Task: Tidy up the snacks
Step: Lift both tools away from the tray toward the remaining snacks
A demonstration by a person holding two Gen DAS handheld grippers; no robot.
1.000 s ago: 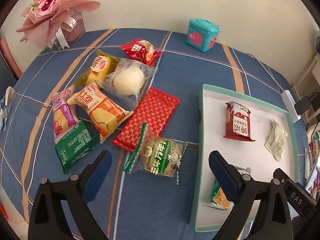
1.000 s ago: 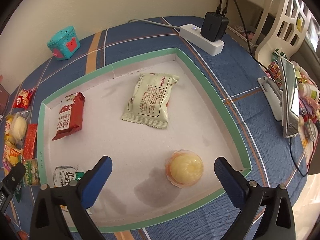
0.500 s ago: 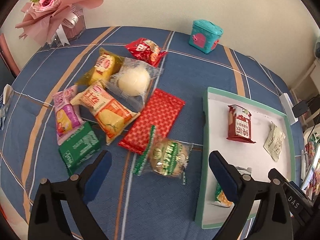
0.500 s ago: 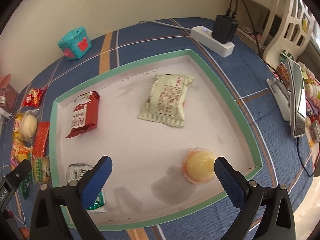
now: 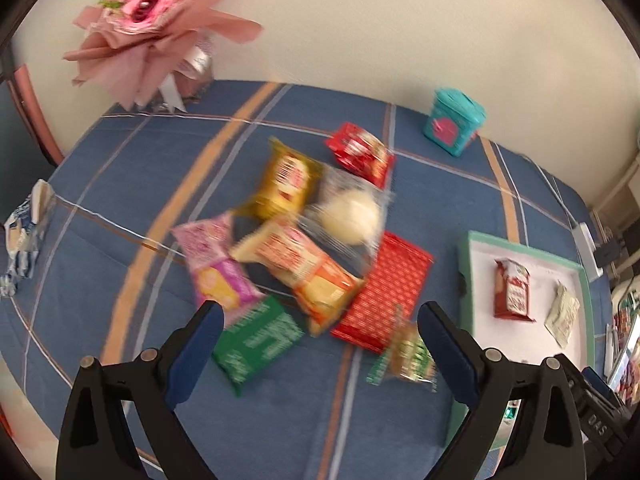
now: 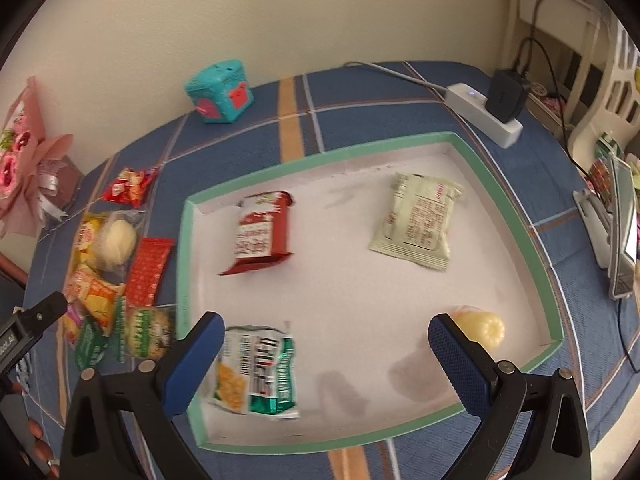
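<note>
A pile of snack packets lies on the blue plaid cloth in the left wrist view: a flat red packet [image 5: 384, 292], an orange one [image 5: 304, 268], a pink one [image 5: 216, 268], a green one [image 5: 256, 340], a clear bag with a white bun [image 5: 352, 216] and a green-edged cookie pack [image 5: 408, 356]. My left gripper [image 5: 318, 344] hangs open above the pile's near edge, holding nothing. The white tray with a green rim [image 6: 320, 156] holds a red packet [image 6: 260, 232], a pale green packet [image 6: 420, 220], a green-white packet [image 6: 260, 372] and a yellow jelly cup [image 6: 480, 328]. My right gripper [image 6: 326, 354] is open over the tray.
A teal box [image 5: 452, 120] stands at the back by the wall, a pink bouquet [image 5: 160, 28] at the back left. A white power strip with a black charger [image 6: 492, 116] lies behind the tray. A phone on a stand [image 6: 620, 236] sits at the right edge.
Both grippers have pulled back and swung left. The snack pile has shifted toward the middle of the left view, and the tray's contents slid right in the right view. Nothing was picked up.
</note>
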